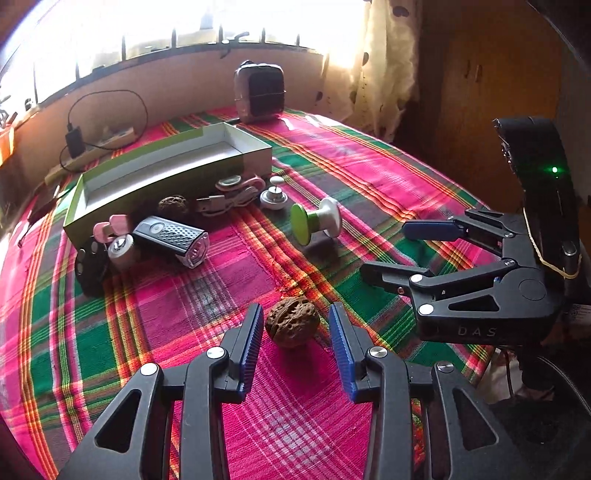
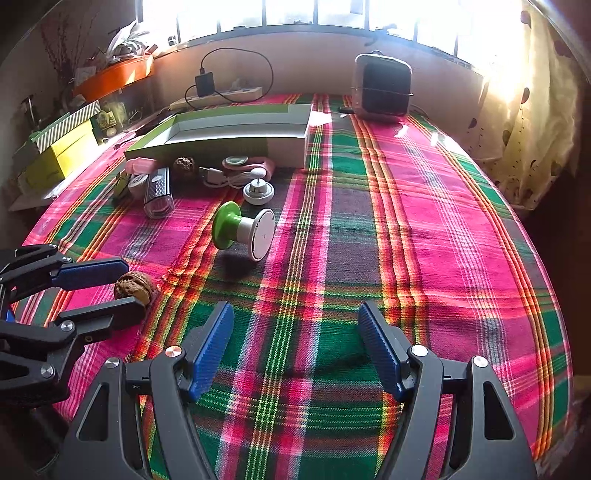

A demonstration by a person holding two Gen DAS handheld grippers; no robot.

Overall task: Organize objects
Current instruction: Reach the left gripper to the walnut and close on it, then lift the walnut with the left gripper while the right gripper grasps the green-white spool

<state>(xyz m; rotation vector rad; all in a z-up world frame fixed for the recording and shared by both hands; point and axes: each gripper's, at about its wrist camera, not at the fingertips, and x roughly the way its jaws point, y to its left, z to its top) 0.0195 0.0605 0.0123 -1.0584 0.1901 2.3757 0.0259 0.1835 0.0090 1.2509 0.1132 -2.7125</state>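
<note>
Resting on pink-green plaid cloth (image 1: 192,295), wrinkled brown walnut (image 1: 292,322) sits between wide-spread left gripper (image 1: 295,325) pads, untouched. Right gripper (image 2: 295,332) gapes wide, empty.

A plaid cloth (image 2: 369,236) in pink, green and dark bands covers the whole work surface; at its far edge a small square appliance (image 2: 382,88) with a dark grille stands upright below the window (image 2: 295,13); a white power strip (image 2: 221,96) lies along the wall with a black adapter (image 2: 205,84) plugged in and its cable looped above; a spotted cream curtain (image 2: 532,122) hangs at the right; an orange tray (image 2: 114,78) and yellow-green cartons (image 2: 61,153) occupy the left side.
</note>
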